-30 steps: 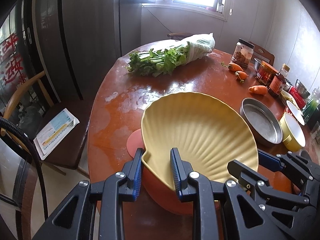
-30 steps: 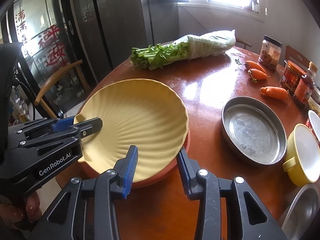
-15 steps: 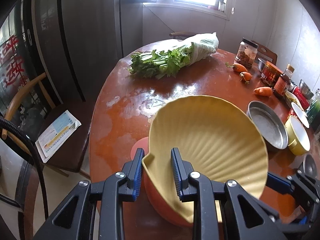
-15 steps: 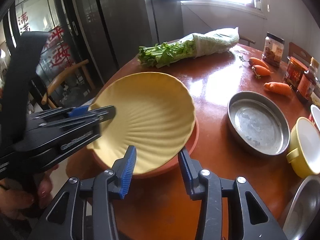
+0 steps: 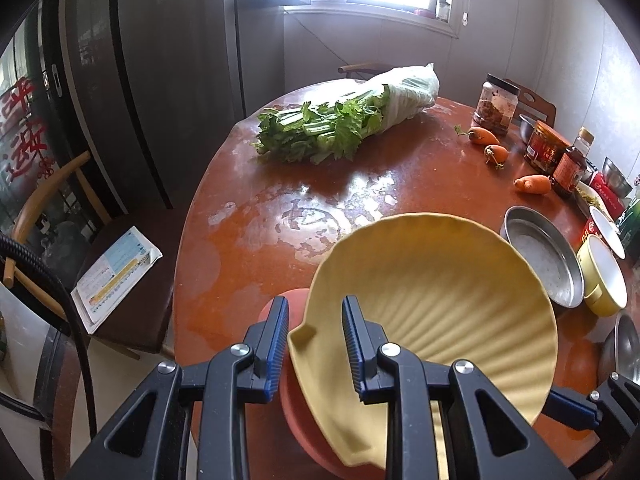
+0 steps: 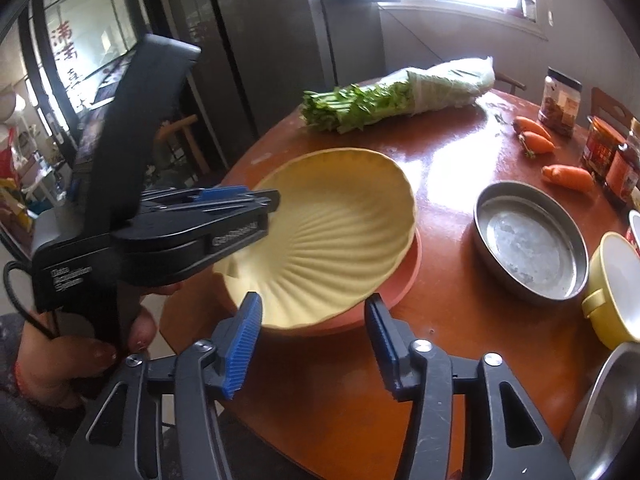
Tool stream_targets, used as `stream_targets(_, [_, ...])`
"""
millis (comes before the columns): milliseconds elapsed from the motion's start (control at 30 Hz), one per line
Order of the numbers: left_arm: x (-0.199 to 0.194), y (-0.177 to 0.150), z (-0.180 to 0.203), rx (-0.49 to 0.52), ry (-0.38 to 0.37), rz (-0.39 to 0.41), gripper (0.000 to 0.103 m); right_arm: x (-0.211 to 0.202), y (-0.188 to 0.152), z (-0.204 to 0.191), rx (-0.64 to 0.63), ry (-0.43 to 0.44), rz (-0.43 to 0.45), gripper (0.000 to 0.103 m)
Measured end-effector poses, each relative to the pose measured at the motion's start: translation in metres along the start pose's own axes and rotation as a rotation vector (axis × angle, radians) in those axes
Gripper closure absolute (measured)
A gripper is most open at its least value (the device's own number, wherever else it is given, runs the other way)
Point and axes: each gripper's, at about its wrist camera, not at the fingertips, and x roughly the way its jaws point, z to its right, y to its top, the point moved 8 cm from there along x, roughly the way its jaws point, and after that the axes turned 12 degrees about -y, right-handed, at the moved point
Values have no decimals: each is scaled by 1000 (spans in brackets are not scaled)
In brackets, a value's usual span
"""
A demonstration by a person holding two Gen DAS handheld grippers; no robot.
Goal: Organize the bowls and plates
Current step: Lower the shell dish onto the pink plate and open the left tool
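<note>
While our left gripper (image 5: pixel 314 334) keeps its blue-padded fingers (image 5: pixel 277 344) clamped on the near rim of the pale yellow, shell-ribbed plate (image 5: pixel 440 300), that plate sits tilted, its held edge raised and its far edge down on the salmon-pink plate (image 6: pixel 404 276) beneath it. We take the yellow plate as our landmark. The pink plate lies directly under it on the reddish-brown round tabletop (image 5: pixel 248 240), showing only as a crescent along the yellow plate's edge. Our right gripper (image 6: pixel 312 328) hangs just in front of the yellow plate, fingers (image 6: pixel 240 340) apart and touching nothing; they have just been opening, with only the near edge of the stacked plates seen between them. To the right of the yellow plate sits a shallow round steel pan (image 6: pixel 528 240), and just beyond that a yellow bowl with a white inside (image 6: pixel 616 280). Behind the yellow plate, well apart, lies a bundle of leafy green celery in a white plastic bag (image 5: pixel 344 120); three orange carrots (image 5: pixel 496 152) lie to its far right, near some jars (image 5: pixel 494 104). We see a person's hand (image 6: pixel 60 360) gripping the left gripper's handle.
</note>
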Motion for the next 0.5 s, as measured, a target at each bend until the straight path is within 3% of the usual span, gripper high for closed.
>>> stream_targets(167, [-4, 2, 0, -8, -11, 8, 73, 0, -2, -6, -28, 6, -5, 44])
stream_targets(300, [-11, 4, 3, -3, -16, 20, 61, -2, -4, -5, -21, 14, -8, 44])
stream_targets(500, [-20, 7, 11, -2, -25, 37, 56, -10, -5, 2, -3, 7, 1, 44])
